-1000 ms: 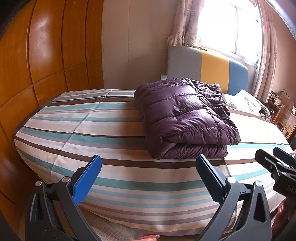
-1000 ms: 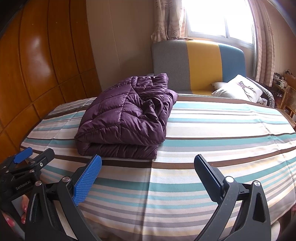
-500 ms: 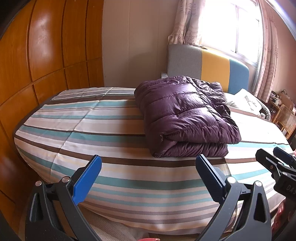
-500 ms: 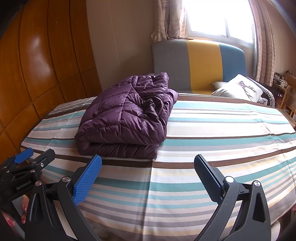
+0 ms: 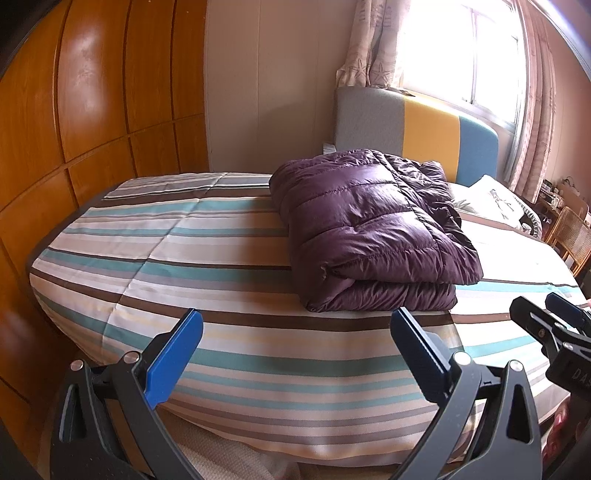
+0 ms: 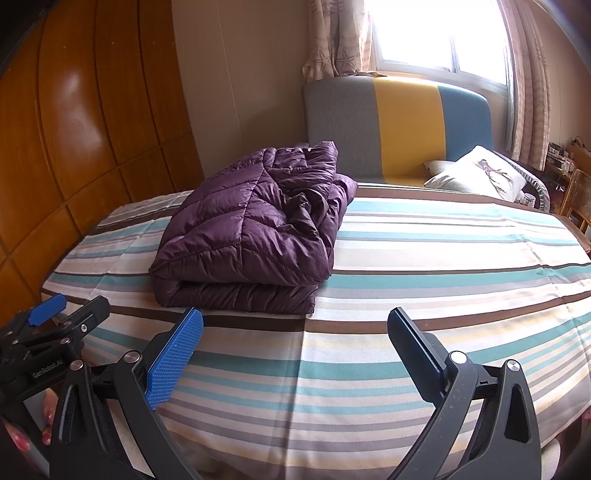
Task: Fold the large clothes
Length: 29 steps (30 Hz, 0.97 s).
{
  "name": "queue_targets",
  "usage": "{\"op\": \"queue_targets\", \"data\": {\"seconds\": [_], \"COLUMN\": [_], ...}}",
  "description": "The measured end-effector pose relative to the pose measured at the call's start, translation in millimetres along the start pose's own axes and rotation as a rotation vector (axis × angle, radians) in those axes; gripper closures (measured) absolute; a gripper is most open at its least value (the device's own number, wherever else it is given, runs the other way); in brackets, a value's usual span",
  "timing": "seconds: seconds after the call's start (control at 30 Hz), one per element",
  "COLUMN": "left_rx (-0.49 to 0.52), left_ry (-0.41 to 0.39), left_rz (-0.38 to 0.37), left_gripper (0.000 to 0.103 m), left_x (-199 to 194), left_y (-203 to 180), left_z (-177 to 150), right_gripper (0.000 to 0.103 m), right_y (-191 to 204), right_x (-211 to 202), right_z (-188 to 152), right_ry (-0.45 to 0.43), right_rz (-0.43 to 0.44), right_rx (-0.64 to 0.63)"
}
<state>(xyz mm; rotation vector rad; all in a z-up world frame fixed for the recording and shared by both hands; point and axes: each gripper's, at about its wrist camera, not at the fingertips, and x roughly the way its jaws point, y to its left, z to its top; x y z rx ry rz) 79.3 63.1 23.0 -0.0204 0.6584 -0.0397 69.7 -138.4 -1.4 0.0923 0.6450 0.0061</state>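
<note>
Well, the purple jacket [image 5: 373, 229] lies folded into a thick, squarish bundle on the bed [image 5: 221, 295], its puffy layers stacked one over another and the rumpled edge turned toward the headboard [image 5: 413, 129]. From the left wrist view it sits at about 1 o'clock beyond the jaws; from the right wrist view it sits at about 11 o'clock [image 6: 255, 232]. It rests on the striped cover, near the foot edge but apart from both tools.

Neither tool touches it. The left gripper [image 5: 295, 350] hovers at the near edge of the bed with its jaws wide apart and nothing between them, only striped cloth showing through the gap. The right gripper [image 6: 295, 350] hangs the same way, jaws spread and bare. Each shows up in the other's view: the right one at 3 o'clock in the left view, the left one at 9 o'clock in the right view.

A white pillow [image 6: 480, 173] leans by the headboard at 2 o'clock, wooden panels [image 5: 92, 110] fill the wall at 10 o'clock, and a bright window [image 6: 436, 33] with curtains glows at 12 to 1 o'clock.
</note>
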Motion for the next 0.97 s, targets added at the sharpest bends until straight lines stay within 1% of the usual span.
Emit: {"op": "queue_targets", "data": {"seconds": [0.4,0.63,0.77,0.83,0.97], "left_rx": [-0.012,-0.006,0.000,-0.001,0.006], "left_ry": [0.009,0.014,0.028,0.045,0.070], "left_rz": [0.019,0.009,0.019,0.011,0.017], "left_gripper": [0.002,0.002,0.002,0.002,0.002], "left_x": [1.6,1.8,4.2,8.3,20.8], "left_y": [-0.6,-1.5,-3.0,-2.0,1.5], "left_z": [-2.9,-3.2,-4.7,-4.5,-3.5], "right_gripper": [0.003,0.003,0.003,0.003,0.003], "right_y": [-1.4,-2.5,-4.4,-6.9,-20.3], "right_x": [2.7,4.2,5.7,7.8,18.7], "right_z": [-1.3,-2.4,-3.1,-3.2,-4.3], "right_ry": [0.011,0.018,0.025,0.031,0.052], "right_rz": [0.004,0.002,0.004,0.003,-0.013], "right_rx": [0.008,0.009,0.016,0.023,0.056]}}
